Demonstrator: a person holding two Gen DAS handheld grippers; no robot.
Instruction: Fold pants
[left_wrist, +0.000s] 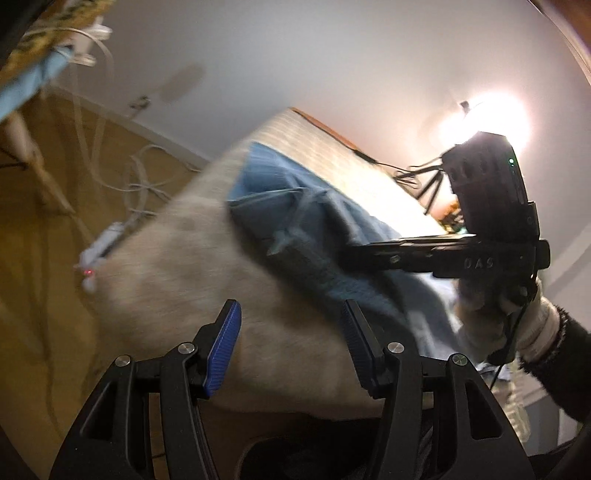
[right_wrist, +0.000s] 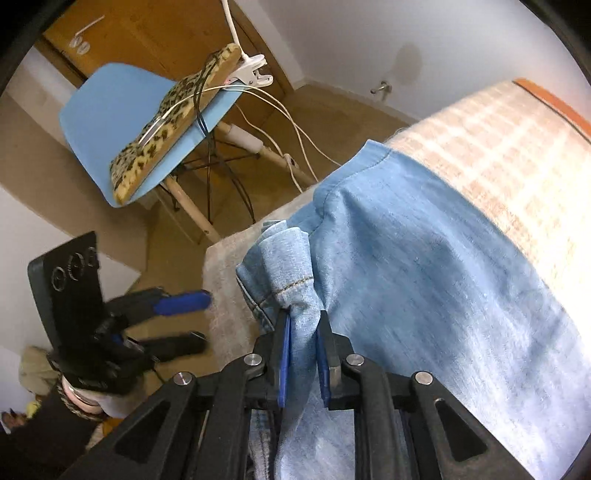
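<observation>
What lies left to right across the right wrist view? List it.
left gripper → blue chair with leopard-print cushion → right gripper, shut on the jeans' bunched hem → jeans → checked bed cover.

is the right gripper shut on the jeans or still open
Shut on them: in the right wrist view the right gripper has its blue pads pinching a bunched fold of the light blue denim pants.

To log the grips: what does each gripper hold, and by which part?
Right gripper pinches the jeans at a bunched hem. Left gripper holds nothing.
</observation>
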